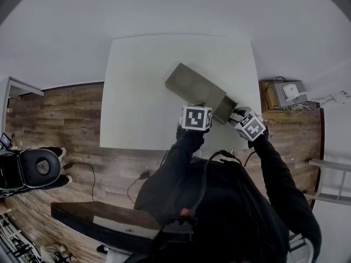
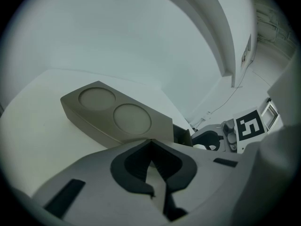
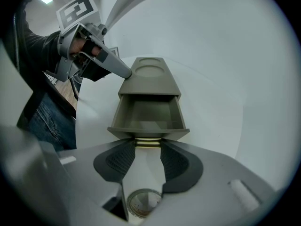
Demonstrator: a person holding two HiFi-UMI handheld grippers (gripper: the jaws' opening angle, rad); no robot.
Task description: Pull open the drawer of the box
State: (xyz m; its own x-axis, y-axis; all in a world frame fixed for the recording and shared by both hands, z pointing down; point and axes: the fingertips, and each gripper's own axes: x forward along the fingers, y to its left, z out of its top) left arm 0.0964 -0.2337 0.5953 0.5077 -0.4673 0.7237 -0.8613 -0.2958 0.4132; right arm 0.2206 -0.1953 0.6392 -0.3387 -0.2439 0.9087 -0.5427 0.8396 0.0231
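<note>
A grey-olive box (image 1: 193,84) with two round dents on top lies slantwise on the white table (image 1: 137,92). Its drawer (image 3: 148,117) stands pulled out and looks empty. My right gripper (image 3: 148,147) is shut on the brass drawer handle (image 3: 148,142), a pad on each side. In the head view it sits at the drawer's (image 1: 226,109) near end, right gripper (image 1: 237,115). My left gripper (image 2: 150,143) is shut with nothing in it, its tip against the box (image 2: 113,114) near the drawer end. From the right gripper view, the left gripper (image 3: 126,74) touches the box's top left corner (image 3: 150,74).
The table's near edge runs just below both grippers. A low shelf with devices and cables (image 1: 288,95) stands to the right on the wooden floor. A black round object (image 1: 38,167) sits at the far left. A dark desk edge (image 1: 98,218) lies beside the person.
</note>
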